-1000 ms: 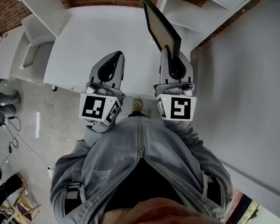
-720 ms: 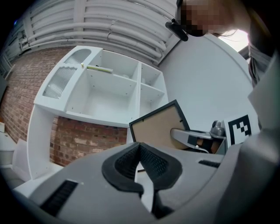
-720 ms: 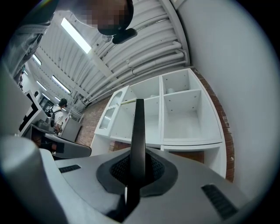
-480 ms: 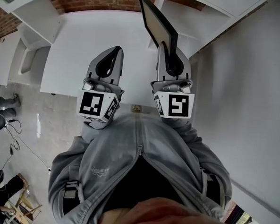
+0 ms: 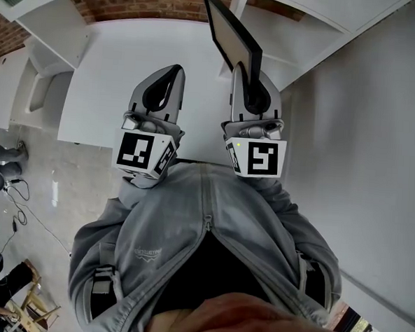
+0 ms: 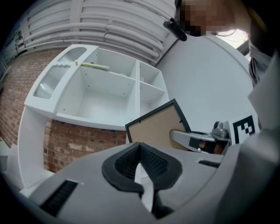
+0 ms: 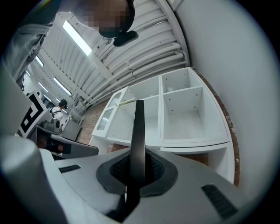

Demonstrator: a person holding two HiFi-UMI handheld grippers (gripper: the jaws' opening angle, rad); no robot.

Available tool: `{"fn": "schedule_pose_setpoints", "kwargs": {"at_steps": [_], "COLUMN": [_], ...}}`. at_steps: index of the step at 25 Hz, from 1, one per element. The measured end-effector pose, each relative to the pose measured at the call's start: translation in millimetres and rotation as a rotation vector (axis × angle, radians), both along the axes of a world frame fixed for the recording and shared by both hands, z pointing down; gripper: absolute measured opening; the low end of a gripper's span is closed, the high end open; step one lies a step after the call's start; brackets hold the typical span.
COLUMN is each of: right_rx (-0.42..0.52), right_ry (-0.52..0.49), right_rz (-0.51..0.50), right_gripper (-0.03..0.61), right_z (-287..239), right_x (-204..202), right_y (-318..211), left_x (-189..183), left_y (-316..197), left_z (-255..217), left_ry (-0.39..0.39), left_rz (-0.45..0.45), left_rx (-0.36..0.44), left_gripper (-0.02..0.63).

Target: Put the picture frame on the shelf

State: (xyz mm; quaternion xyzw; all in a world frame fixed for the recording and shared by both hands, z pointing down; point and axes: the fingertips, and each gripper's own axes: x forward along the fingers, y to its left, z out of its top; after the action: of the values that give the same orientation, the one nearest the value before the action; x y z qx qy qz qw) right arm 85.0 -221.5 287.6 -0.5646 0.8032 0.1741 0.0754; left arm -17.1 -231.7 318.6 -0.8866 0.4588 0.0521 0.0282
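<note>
We face one white shelf point(image 7: 183, 113) behind one white desk point(image 5: 122, 65). One picture frame point(image 7: 138, 127) stands edge-on, clamped between the fingers of the right gripper point(image 7: 139, 175) and held up before the shelf. The fingers of the left gripper point(image 6: 140, 168) are closed together on nothing. The frame's brown back shows; its front stays hidden.

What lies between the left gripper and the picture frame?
Nothing. In the head view, only bare white table shows between the left gripper and the picture frame, which the right gripper holds in its shut jaws.
</note>
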Motion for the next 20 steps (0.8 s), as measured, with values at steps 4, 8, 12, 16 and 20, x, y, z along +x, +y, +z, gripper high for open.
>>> {"fn": "schedule_pose_setpoints", "kwargs": {"at_steps": [4,8,12,16,20], "right_rx": [0.002,0.007,0.026,0.039,0.058], "right_ry": [-0.006,-0.02,-0.023,-0.016,-0.01], "right_rz": [0.016,0.041,0.07,0.094,0.112], "right_gripper": [0.032,0.032,0.032,0.032,0.032], "right_z": [-3.2,-11.2,-20.3,-26.2,-34.2], "right_x": [-2.7,-5.2,-11.1,-13.8,-14.0], "right_y": [-1.9,-4.0,-4.0,-4.6,-8.1], "left_x": [3.5,1.6,-4.1,-6.5,-4.5], "left_y": [-5.9,-11.8,-16.2,-20.8,-27.7], "left_z": [-2.5,-10.5,-17.5,-21.2,-27.9], "left_ry": [-0.009,-0.025,-0.032,-0.036,-0.039], "left_rz": [0.04,0.072,0.099,0.113,0.136], "left_rx": [-0.003,-0.001,0.008,0.009,0.026], "left_gripper": [0.008,0.008,0.008,0.008,0.008]}}
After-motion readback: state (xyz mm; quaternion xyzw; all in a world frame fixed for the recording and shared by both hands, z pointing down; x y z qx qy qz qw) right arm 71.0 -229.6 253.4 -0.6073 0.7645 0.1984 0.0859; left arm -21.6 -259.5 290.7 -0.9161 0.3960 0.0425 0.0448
